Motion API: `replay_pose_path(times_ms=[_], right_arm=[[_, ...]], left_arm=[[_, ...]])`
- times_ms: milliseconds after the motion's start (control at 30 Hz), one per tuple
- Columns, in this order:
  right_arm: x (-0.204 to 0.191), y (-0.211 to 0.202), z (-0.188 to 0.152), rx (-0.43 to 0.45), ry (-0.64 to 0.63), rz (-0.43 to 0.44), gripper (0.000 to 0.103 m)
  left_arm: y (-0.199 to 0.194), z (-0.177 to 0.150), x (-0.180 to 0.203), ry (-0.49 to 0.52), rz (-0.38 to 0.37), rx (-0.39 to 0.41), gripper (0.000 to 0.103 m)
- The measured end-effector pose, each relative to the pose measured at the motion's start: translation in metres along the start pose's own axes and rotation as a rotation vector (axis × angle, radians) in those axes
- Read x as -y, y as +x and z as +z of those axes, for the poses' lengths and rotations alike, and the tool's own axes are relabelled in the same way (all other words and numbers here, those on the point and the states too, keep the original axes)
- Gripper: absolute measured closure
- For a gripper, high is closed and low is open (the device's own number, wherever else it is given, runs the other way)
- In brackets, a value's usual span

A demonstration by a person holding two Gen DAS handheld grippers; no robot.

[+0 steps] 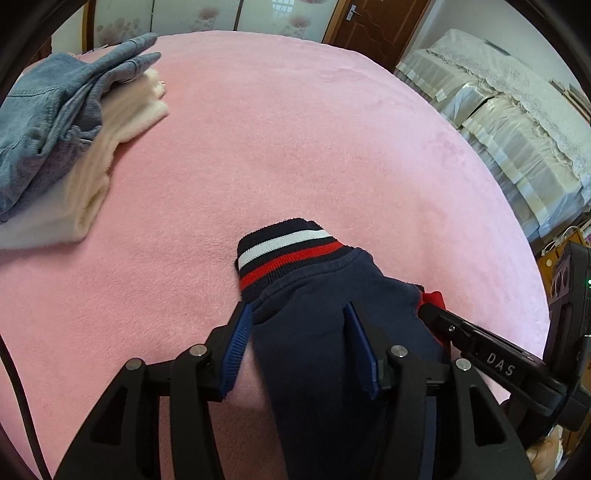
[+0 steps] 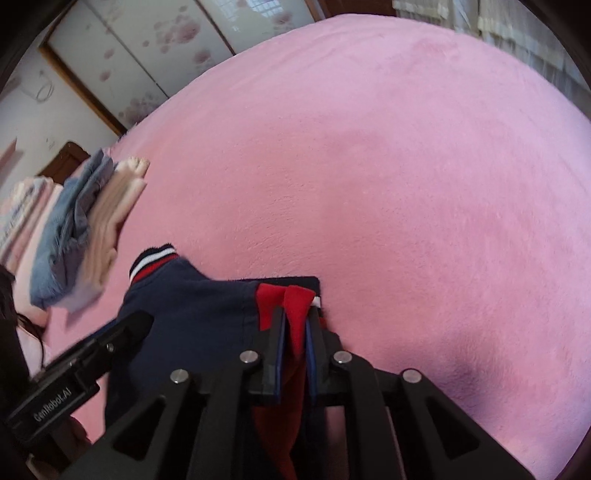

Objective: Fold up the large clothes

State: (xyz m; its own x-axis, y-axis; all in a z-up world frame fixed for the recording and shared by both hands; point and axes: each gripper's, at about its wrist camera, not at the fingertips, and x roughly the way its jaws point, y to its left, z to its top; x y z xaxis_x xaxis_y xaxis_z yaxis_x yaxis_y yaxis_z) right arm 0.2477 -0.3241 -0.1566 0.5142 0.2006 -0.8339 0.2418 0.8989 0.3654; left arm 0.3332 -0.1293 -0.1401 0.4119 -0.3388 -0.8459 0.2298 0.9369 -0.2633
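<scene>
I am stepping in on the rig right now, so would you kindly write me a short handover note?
Left gripper: jaws part open around the navy sleeve just behind the striped cuff; whether they press it is unclear.
Right gripper: jaws shut on the red lining of the same garment.
Garment: bunched at the near edge of the pink blanket, not spread.
Done: folded pile at far left.
Left: lay this garment flat, fold it, add it to the pile.

Home bedroom, pink blanket-covered bed [image 1: 295, 147], floral sliding wardrobe doors [image 2: 155, 55], wooden door [image 1: 373, 26]
</scene>
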Motion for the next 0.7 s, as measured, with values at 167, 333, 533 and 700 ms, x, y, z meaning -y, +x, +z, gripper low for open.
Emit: replay_pose_path(times_ms=[167, 333, 533, 700], right_arm=[[-0.013, -0.034, -0.007, 0.073, -0.053, -0.045, 0.063], [-0.021, -0.068, -0.024, 0.105, -0.074, -0.068, 0.062], [-0.016, -0.109, -0.062, 0.155, -0.026, -0.062, 0.059], [-0.006, -0.134, -0.090, 0.156, 0.009, -0.034, 0.036]], left_arm=[[-0.025, -0.002, -0.002, -0.013, 0.052, -0.002, 0.029], [-0.051, -0.014, 0.006, 0.015, 0.052, -0.018, 0.027], [-0.088, -0.038, 0.015, 0.042, 0.045, -0.018, 0.027], [-0.115, -0.062, 0.019, 0.015, 0.029, -0.008, 0.027]])
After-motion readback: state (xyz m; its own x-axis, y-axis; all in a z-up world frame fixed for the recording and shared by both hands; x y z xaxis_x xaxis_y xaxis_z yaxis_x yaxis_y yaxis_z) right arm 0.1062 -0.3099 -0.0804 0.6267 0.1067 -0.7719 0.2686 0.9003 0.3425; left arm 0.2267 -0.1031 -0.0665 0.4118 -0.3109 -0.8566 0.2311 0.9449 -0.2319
